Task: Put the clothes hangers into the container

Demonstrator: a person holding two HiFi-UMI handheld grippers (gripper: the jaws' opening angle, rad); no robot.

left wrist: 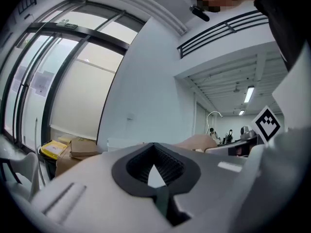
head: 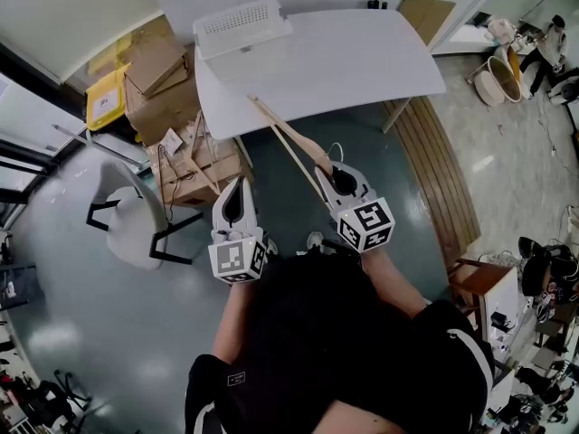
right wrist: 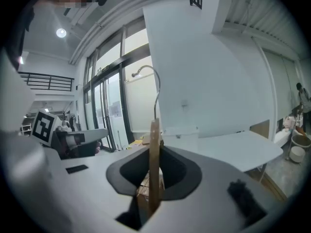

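Overhead: right gripper [head: 339,172] clamped on a wooden hanger [head: 285,134]; the hanger's far end reaches the white table [head: 362,61], short of the white container [head: 240,27] at the table's corner. Left gripper [head: 237,188] alongside. Left gripper view: jaws together, nothing between. Right gripper view: pads pinch the hanger's bar, wire hook above.

text: none legible | box label [head: 172,140]: too small

White table [head: 362,61] ahead; cardboard boxes [head: 161,87] stacked at its left; white chair [head: 128,229] near boxes; grey floor [head: 90,333] beneath
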